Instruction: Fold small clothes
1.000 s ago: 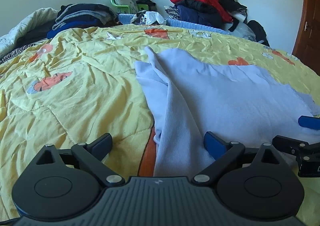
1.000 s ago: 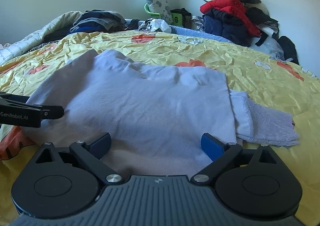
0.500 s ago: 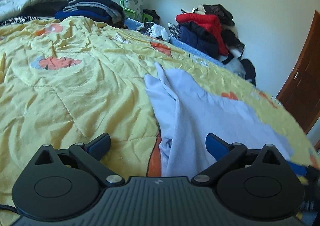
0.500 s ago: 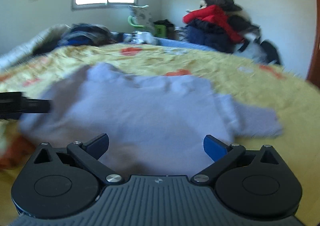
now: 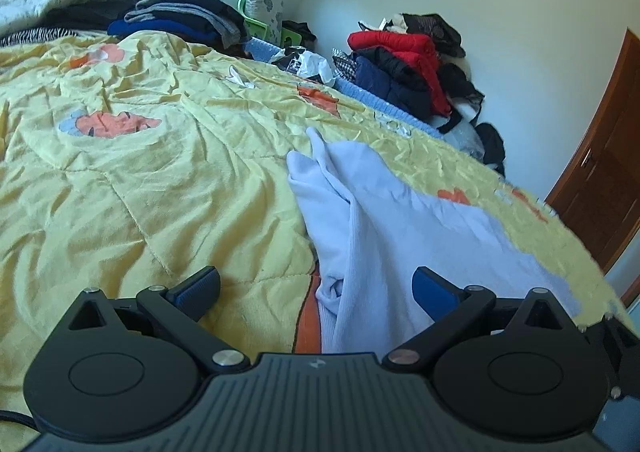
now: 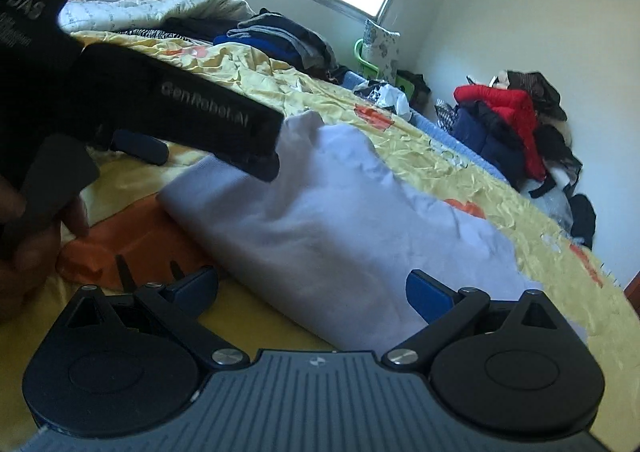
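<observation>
The pale blue garment (image 5: 392, 220) is spread on the yellow quilt (image 5: 140, 180) – toward 1 o'clock of the left gripper (image 5: 316, 286), at 12 o'clock of the right gripper (image 6: 312, 290). Both claws are held spread wide – nothing is pinched.

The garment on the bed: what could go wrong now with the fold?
Both grippers, left and right, are open over the garment, so nothing holds it. The creased quilt may drag the cloth. The left gripper body crosses the right view closely, so the two tools might collide.
</observation>
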{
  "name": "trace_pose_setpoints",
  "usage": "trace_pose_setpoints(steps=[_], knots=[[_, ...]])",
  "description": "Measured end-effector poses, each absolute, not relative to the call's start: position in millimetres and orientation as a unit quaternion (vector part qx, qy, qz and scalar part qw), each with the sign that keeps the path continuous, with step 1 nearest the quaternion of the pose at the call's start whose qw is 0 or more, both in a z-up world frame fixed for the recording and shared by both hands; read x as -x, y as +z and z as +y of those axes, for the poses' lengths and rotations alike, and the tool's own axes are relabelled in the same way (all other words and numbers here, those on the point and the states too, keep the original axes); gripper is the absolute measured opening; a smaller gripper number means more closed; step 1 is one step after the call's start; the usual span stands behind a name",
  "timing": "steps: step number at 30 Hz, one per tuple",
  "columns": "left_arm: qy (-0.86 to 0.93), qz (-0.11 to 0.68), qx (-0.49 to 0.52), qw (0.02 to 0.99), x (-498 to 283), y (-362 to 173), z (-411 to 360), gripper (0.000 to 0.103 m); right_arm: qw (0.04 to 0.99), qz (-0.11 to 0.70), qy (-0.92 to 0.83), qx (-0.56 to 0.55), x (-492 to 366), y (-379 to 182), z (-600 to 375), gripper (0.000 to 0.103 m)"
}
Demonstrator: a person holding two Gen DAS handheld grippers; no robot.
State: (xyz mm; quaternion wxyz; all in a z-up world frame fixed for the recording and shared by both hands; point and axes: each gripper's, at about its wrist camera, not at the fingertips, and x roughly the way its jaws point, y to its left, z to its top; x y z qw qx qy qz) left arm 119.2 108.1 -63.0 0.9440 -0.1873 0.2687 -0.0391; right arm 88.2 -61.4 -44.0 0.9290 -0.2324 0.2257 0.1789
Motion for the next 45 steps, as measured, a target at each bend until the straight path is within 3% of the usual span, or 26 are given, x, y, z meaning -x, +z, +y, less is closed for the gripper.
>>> trace_pose_setpoints(steps=[16, 18, 24, 30, 33, 34, 35, 36, 37, 40, 45], knots=[[-0.033, 0.270, 0.209, 0.939, -110, -59, 115, 0.103, 0.928, 0.236, 0.195, 0.215, -80, -46, -70, 0.098], [-0.041, 0.252, 0.225, 0.940, -95, -57, 122, 0.103, 0.936, 0.243, 0.217, 0.134, -67, -33, -109, 0.098], [-0.075, 0.228, 0.204, 0.949, -86, -40, 119, 0.103, 0.963, 0.242, 0.112, 0.027, -82, -18, -210, 0.093], [-0.084, 0.250, 0.120, 0.957, -103, -31, 80, 0.103, 0.955, 0.267, 0.101, -0.087, -120, -20, -273, 0.075], [-0.075, 0.264, 0.122, 0.954, -105, -40, 76, 0.102, 0.943, 0.292, 0.114, -0.116, -132, -34, -275, 0.056], [-0.070, 0.263, 0.123, 0.954, -103, -42, 75, 0.092, 0.940, 0.299, 0.114, -0.119, -133, -39, -275, 0.041], [-0.068, 0.264, 0.121, 0.954, -102, -43, 75, 0.062, 0.940, 0.301, 0.113, -0.118, -132, -42, -273, 0.034], [-0.069, 0.273, 0.115, 0.953, -102, -44, 74, 0.045, 0.939, 0.301, 0.116, -0.118, -129, -43, -270, 0.021], [-0.068, 0.287, 0.110, 0.949, -104, -47, 74, 0.026, 0.939, 0.299, 0.119, -0.119, -128, -44, -270, 0.017], [-0.079, 0.305, 0.143, 0.938, -106, -54, 83, 0.008, 0.941, 0.293, 0.122, -0.121, -124, -43, -271, 0.009], [-0.102, 0.294, 0.145, 0.939, -94, -49, 86, 0.005, 0.935, 0.292, 0.127, -0.156, -118, -38, -290, 0.003]])
